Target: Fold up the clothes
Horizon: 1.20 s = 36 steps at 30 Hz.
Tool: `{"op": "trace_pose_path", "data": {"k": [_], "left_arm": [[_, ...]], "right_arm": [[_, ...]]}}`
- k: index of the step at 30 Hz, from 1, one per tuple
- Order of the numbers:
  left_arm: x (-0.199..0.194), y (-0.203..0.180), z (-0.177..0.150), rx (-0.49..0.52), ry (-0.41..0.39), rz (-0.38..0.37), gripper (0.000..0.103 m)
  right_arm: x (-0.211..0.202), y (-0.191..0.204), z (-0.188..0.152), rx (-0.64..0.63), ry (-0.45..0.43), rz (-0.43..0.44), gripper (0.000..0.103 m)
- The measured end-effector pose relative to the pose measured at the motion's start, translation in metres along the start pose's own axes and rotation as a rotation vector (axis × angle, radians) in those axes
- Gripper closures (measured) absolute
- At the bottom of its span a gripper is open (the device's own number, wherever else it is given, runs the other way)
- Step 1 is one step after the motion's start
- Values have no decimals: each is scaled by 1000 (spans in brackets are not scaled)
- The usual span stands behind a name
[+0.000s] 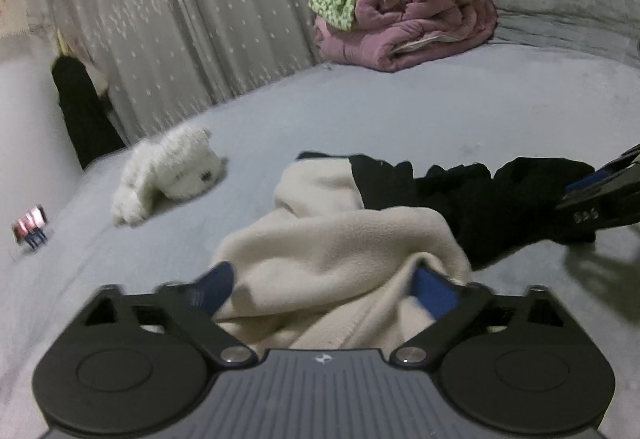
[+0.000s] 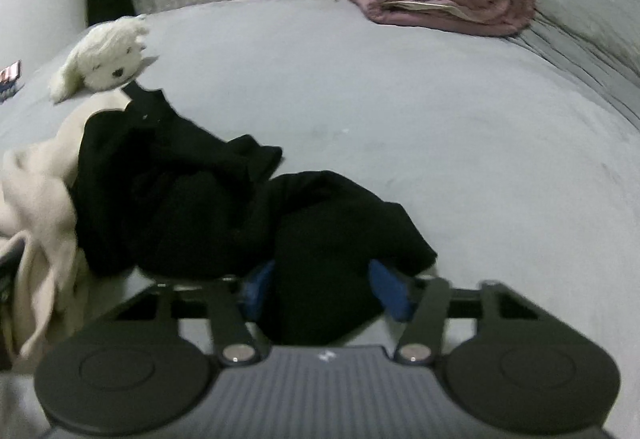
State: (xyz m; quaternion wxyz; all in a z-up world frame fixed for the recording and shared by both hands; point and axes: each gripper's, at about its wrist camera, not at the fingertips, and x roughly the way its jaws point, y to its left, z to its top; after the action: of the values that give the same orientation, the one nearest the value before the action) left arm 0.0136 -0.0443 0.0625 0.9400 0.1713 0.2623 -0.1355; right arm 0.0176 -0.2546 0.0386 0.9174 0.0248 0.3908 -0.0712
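While the cream-and-black fleece garment [image 1: 332,239] lies crumpled near the front edge of the bed [image 1: 400,111], you have a tool at each end of it: your left gripper [image 1: 328,287] straddles a bunched cream fold, its blue pads set apart on either side, and whether they press the cloth yet cannot be told. Your right gripper [image 2: 326,287] stands narrower around a wad of the black part, pads against the fabric, seemingly clamped on it. Judged from its drape, the fleece is soft, light and limp, with no stiffness to hold a shape, so it should sag between two grips; taking it at a hem or seam edge rather than a thick bunch would likely spread it flatter. Just beyond it, toward the bed's left edge, lies a white plush toy [image 1: 168,175]. At the far side, against the curtain [image 1: 180,19], a folded purple quilt [image 1: 404,23] carries a heap of other clothes.
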Motion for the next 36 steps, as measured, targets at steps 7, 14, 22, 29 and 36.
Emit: {"op": "trace_pose_path", "data": {"k": [7, 14, 22, 29, 36], "left_arm": [[-23, 52, 12, -208, -19, -40, 92], [-44, 117, 10, -477, -62, -5, 97], [-73, 149, -4, -499, -101, 8, 103], [-58, 99, -14, -341, -23, -125, 68], [-60, 25, -2, -115, -94, -208, 26]], "right_arm": [[-33, -28, 23, 82, -158, -87, 95], [-67, -67, 34, 209, -239, -126, 95], [-123, -127, 37, 412, -437, -226, 96], [-173, -188, 27, 575, -640, -417, 96], [-157, -226, 22, 670, -521, -404, 96]]}}
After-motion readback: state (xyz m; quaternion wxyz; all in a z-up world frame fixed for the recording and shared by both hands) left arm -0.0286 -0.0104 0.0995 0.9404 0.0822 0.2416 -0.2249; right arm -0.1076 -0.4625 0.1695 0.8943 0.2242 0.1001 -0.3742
